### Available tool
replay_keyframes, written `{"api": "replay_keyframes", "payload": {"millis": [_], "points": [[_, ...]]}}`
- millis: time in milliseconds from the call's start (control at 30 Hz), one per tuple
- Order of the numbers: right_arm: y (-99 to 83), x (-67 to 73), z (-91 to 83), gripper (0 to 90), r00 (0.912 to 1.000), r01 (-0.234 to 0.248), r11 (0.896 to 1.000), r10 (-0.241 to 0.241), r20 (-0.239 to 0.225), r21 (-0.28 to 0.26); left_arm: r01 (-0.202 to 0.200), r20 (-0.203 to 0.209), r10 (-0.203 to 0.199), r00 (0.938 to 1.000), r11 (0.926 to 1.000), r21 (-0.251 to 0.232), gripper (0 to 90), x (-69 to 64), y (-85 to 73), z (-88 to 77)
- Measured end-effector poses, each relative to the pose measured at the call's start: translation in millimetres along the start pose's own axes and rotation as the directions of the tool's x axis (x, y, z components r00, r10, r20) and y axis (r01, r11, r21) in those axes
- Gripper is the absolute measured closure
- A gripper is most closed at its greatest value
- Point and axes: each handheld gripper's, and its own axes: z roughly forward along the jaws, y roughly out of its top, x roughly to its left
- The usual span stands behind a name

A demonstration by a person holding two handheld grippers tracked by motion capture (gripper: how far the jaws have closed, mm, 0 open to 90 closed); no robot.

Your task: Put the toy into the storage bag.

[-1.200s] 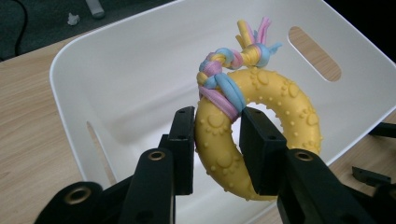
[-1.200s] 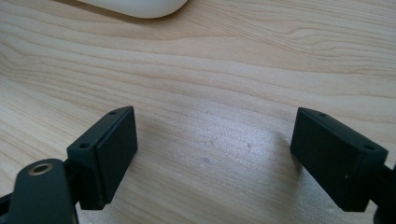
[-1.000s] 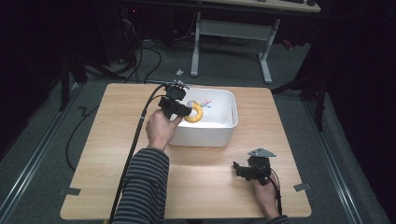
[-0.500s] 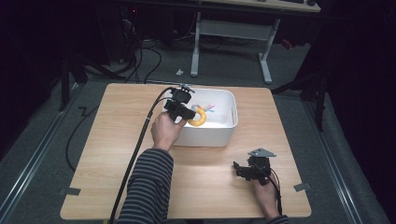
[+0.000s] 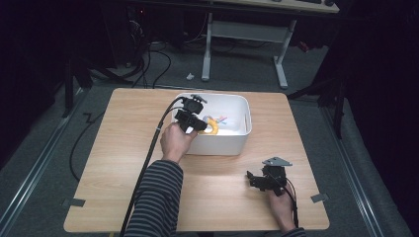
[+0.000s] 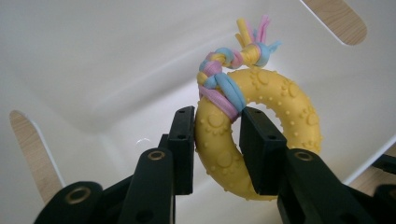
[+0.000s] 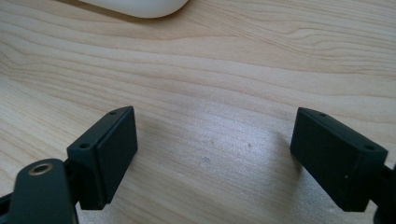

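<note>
A yellow knobbly rubber ring (image 6: 261,121) with a pastel braided rope (image 6: 224,74) knotted through it hangs inside the white bin (image 5: 232,143). My left gripper (image 6: 217,140) is shut on the ring, both pads pressing its left side. In the high view this gripper (image 5: 195,121) reaches over the bin's left rim, with the ring (image 5: 213,126) just beyond it. My right gripper (image 5: 257,178) rests low over the table near the front right, jaws wide apart. In the right gripper view it (image 7: 215,154) has only bare wood between its jaws.
The wooden table (image 5: 123,163) carries the bin at its far middle. A black cable (image 5: 148,163) trails from the left gripper along the striped sleeve. The bin's rounded corner (image 7: 135,7) lies ahead of the right gripper. A desk frame (image 5: 247,34) stands behind.
My left gripper has shifted slightly with the yellow ring over the bin, still shut on it. The right gripper has stayed where it was.
</note>
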Motion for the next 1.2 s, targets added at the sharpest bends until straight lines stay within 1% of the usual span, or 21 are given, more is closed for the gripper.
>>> {"api": "replay_keyframes", "payload": {"millis": [100, 167, 300, 433, 500, 567, 600, 633, 733, 767, 800, 867, 900, 933, 967, 1033, 1067, 1167, 1200], "points": [[0.0, 0.1, 0.0, 14.9, 1.0000, -0.001, 1.000, 0.001, 0.000, 0.001, 0.012, 0.012, -0.012, 0.9999, 0.9999, 0.005, 66.5, 2.0, -1.1, -0.2], [0.0, 0.0, 0.0, 14.9, 1.0000, 0.000, 1.000, 0.000, 0.000, 0.000, 0.012, 0.014, -0.012, 0.9998, 0.9999, 0.011, 66.4, 1.9, -1.2, 0.3], [0.0, 0.0, 0.0, 14.9, 1.0000, 0.000, 1.000, 0.000, 0.000, 0.000, 0.008, 0.005, -0.008, 1.0000, 0.9999, 0.008, 66.3, 0.7, -1.5, 0.8], [0.0, 0.0, 0.0, 14.9, 1.0000, 0.000, 1.000, 0.000, 0.000, 0.000, 0.012, 0.006, -0.012, 0.9999, 0.9999, 0.010, 66.1, 1.1, -1.6, 1.2], [0.0, 0.0, 0.0, 14.9, 1.0000, -0.001, 1.000, 0.001, 0.000, 0.000, 0.018, 0.014, -0.019, 0.9997, 0.9998, 0.012, 65.2, 2.1, -1.5, 1.1], [0.0, 0.0, 0.0, 14.9, 1.0000, 0.000, 1.000, 0.000, 0.000, 0.000, 0.031, 0.040, -0.031, 0.9987, 0.9995, 0.011, 63.8, 3.7, -0.9, 0.3], [0.0, 0.1, 0.0, 14.9, 1.0000, -0.002, 1.000, 0.002, 0.000, 0.000, 0.035, 0.050, -0.035, 0.9981, 0.9994, 0.007, 61.6, 4.3, -0.7, -0.2], [0.0, 0.0, 0.0, 14.9, 1.0000, 0.000, 1.000, 0.000, 0.000, 0.000, 0.037, 0.049, -0.037, 0.9981, 0.9993, -0.004, 57.7, 4.1, -0.4, -2.3], [-0.1, 0.2, -0.1, 14.9, 1.0000, -0.001, 1.000, 0.001, 0.000, 0.000, 0.031, 0.037, -0.031, 0.9988, 0.9994, -0.012, 52.5, 3.6, -0.5, -5.5], [-0.1, 0.2, -0.1, 14.8, 1.0000, -0.001, 1.000, 0.001, 0.000, 0.001, 0.031, 0.035, -0.031, 0.9989, 0.9994, -0.017, 52.5, 3.6, -0.7, -7.4], [0.0, 0.0, 0.0, 14.8, 1.0000, 0.003, 1.000, -0.003, -0.002, -0.001, 0.033, 0.033, -0.032, 0.9990, 0.9991, -0.028, 49.0, 4.3, -1.4, -12.2], [0.0, 0.0, 0.0, 14.7, 1.0000, 0.003, 1.000, -0.003, -0.002, -0.001, 0.031, 0.028, -0.030, 0.9992, 0.9989, -0.035, 47.9, 5.1, -2.3, -15.0], [0.0, 0.0, 0.1, 14.7, 1.0000, 0.004, 1.000, -0.004, -0.003, -0.001, 0.041, 0.025, -0.040, 0.9989, 0.9972, -0.062, 45.4, 7.9, -5.4, -21.3], [0.0, 0.0, 0.1, 14.7, 1.0000, 0.004, 1.000, -0.004, -0.003, -0.001, 0.041, 0.025, -0.040, 0.9989, 0.9972, -0.062, 44.8, 7.9, -5.4, -21.3], [0.0, 0.2, 0.0, 14.7, 1.0000, 0.003, 1.000, -0.003, -0.003, 0.000, 0.055, 0.026, -0.053, 0.9982, 0.9947, -0.087, 44.6, 12.0, -9.8, -27.9], [0.0, 0.1, 0.1, 14.7, 1.0000, 0.004, 1.000, -0.004, -0.003, -0.001, 0.060, 0.022, -0.058, 0.9981, 0.9924, -0.107, 44.0, 15.6, -14.4, -35.4], [0.0, 0.1, 0.1, 14.7, 1.0000, 0.004, 1.000, -0.004, -0.003, -0.001, 0.060, 0.022, -0.058, 0.9981, 0.9924, -0.107, 43.8, 15.6, -14.4, -35.4], [0.0, 0.2, 0.0, 14.7, 1.0000, 0.004, 1.000, -0.004, -0.005, 0.000, 0.069, -0.001, -0.069, 0.9976, 0.9883, -0.136, 42.7, 21.5, -23.2, -49.5], [0.0, 0.2, 0.0, 14.7, 1.0000, 0.004, 1.000, -0.004, -0.005, 0.000, 0.069, -0.001, -0.069, 0.9976, 0.9883, -0.136, 42.6, 21.5, -23.2, -49.5]]}}
